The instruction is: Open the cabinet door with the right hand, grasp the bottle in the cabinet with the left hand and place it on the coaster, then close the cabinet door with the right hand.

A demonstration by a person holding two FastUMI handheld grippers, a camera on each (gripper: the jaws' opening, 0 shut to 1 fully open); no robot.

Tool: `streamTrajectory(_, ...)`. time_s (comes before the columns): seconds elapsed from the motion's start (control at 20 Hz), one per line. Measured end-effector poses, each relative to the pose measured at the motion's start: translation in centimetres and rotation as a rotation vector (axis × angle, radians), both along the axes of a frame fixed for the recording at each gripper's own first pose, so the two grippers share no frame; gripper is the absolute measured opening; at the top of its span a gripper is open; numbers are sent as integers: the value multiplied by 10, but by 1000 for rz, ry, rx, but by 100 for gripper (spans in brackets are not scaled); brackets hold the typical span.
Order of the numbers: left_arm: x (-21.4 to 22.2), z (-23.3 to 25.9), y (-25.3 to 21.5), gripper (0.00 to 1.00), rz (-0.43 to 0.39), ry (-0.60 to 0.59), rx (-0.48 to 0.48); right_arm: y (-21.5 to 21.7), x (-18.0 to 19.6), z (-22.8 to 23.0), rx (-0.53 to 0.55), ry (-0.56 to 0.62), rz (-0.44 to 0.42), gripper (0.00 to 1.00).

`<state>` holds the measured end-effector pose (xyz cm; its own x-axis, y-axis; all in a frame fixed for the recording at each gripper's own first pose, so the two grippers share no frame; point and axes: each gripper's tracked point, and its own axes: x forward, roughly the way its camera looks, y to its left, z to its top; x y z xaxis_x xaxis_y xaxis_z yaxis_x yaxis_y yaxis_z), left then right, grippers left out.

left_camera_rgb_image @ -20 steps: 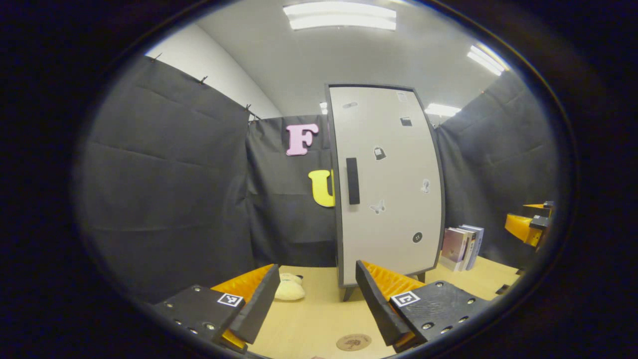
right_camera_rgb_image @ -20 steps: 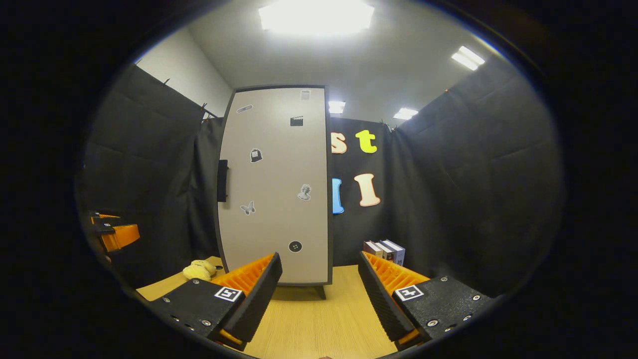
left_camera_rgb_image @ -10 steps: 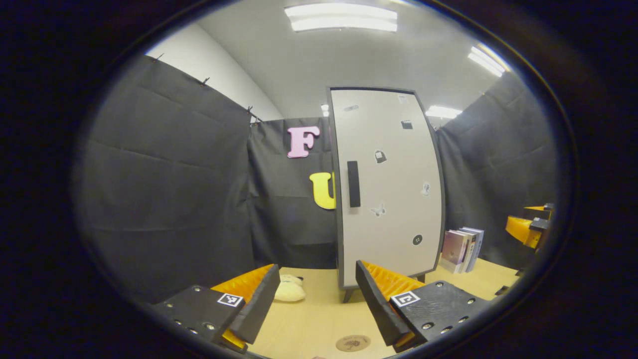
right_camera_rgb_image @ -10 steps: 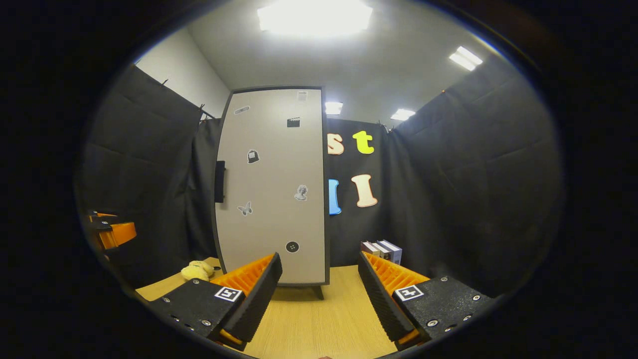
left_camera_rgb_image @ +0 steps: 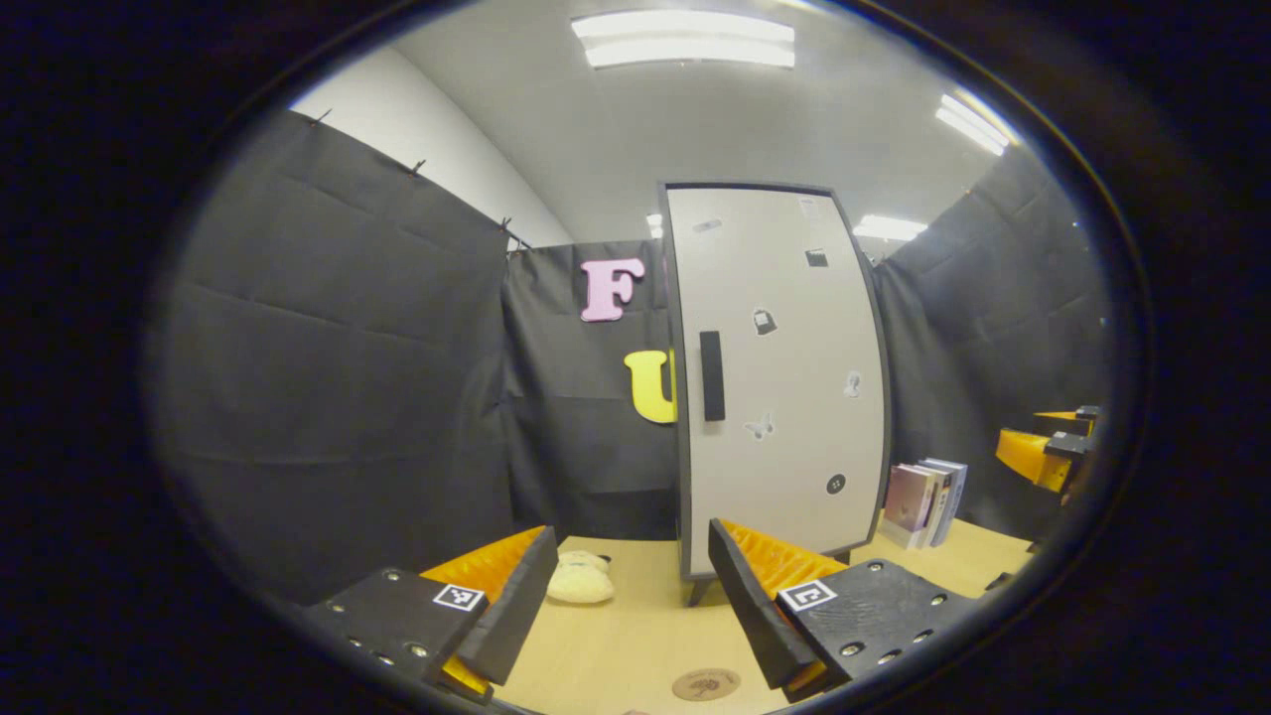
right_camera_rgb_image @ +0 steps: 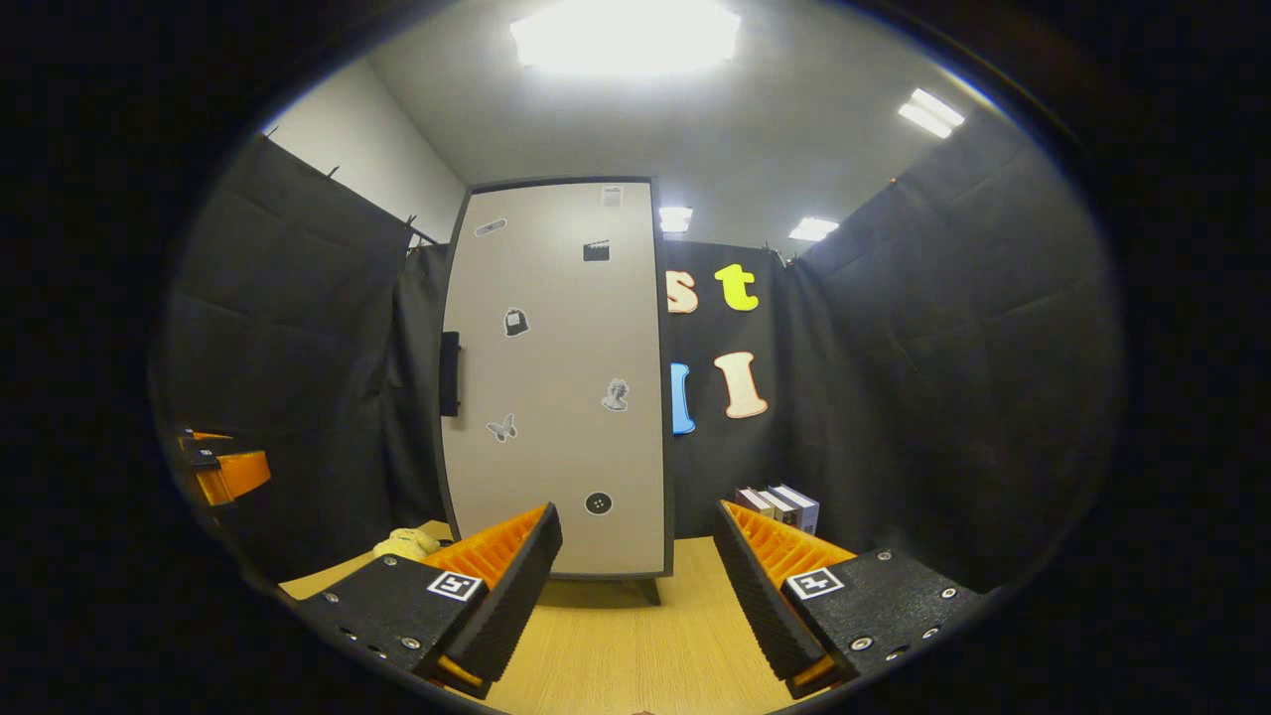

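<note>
Now the cabinet door [right_camera_rgb_image: 556, 377] is shut, ahead of both claws. The left claw [left_camera_rgb_image: 630, 601] and right claw [right_camera_rgb_image: 635, 596] are wide open, holding nothing. The coaster [left_camera_rgb_image: 705, 684] lies under the left claw.

Hidden and cut-off parts of the booth scene

The tall grey cabinet door [left_camera_rgb_image: 779, 377] is shut, so whatever stands inside is hidden. Its small dark stickers [right_camera_rgb_image: 514, 322] are too small to make out. In the left gripper view, the round brown coaster [left_camera_rgb_image: 705, 684] bears a print too small to tell. The cream plush toy [right_camera_rgb_image: 405, 543] is partly hidden behind a finger in the right gripper view. The far orange gripper [left_camera_rgb_image: 1043, 452] is cut off at the edge.
</note>
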<state>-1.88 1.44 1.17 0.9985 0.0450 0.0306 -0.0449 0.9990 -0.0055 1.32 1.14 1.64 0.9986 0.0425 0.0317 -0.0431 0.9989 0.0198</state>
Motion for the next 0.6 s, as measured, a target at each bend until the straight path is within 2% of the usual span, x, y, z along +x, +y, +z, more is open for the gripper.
streamTrajectory(0.15, -6, -3, 11, 91, 29, 4, 10, 19, 15, 11, 12, -11, 45, 95)
streamTrajectory(0.4, -19, -11, 37, 89, 88, 24, 12, 62, 45, 29, 8, -42, 136, 95)
streamTrajectory(0.6, -30, -10, 65, 94, 147, 23, 31, 101, 68, 42, 11, -48, 202, 95)
